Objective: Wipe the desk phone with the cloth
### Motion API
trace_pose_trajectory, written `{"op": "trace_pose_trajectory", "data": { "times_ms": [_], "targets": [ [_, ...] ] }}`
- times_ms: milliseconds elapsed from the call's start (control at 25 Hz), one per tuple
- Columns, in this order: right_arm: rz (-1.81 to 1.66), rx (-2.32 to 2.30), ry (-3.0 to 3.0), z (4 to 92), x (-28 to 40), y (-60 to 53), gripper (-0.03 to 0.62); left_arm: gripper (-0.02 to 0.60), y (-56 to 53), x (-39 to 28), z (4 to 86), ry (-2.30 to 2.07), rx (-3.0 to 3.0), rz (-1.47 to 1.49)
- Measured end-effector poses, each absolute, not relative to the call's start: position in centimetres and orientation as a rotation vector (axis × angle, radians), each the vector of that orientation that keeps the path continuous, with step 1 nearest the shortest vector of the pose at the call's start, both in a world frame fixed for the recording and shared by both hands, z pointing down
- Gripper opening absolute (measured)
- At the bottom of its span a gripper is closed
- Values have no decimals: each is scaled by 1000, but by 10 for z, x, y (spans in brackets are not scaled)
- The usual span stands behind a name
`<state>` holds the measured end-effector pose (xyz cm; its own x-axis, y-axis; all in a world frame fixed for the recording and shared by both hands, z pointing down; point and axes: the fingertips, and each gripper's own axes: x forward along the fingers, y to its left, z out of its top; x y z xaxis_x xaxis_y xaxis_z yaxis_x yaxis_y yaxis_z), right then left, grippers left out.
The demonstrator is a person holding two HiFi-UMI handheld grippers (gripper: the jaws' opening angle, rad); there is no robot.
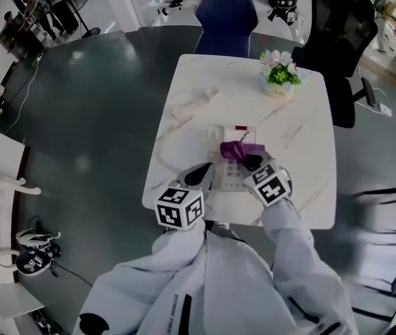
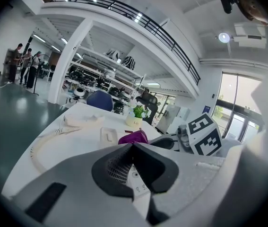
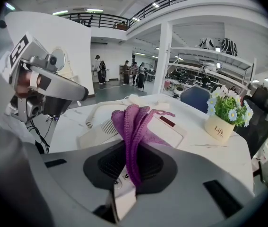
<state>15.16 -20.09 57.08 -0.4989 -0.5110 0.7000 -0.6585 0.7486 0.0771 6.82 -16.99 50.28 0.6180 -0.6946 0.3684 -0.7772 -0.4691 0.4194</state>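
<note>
The white desk phone (image 1: 227,160) lies on the marble table (image 1: 302,138), its handset (image 1: 193,103) off to the far left on a curly cord. A purple knitted cloth (image 1: 239,149) rests on the phone's upper part. My right gripper (image 1: 252,163) is shut on the cloth (image 3: 131,119), which hangs bunched between its jaws over the phone (image 3: 169,131). My left gripper (image 1: 201,175) sits at the phone's near left edge. In the left gripper view its jaws are shut (image 2: 133,148) with nothing between them, and keypad keys show just below.
A small pot of flowers (image 1: 279,77) stands at the table's far right. A blue chair (image 1: 225,19) and a black office chair (image 1: 337,33) stand beyond the table. The cord (image 1: 166,149) loops along the table's left side. People stand far off at the left.
</note>
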Motion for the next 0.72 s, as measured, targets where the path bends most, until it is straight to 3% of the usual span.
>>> {"op": "trace_pose_trajectory", "data": {
  "times_ms": [720],
  "targets": [
    [280,799,-2232,577,148,-173,40,-2,-152,73,509,-1169,2265,188]
  ]
}}
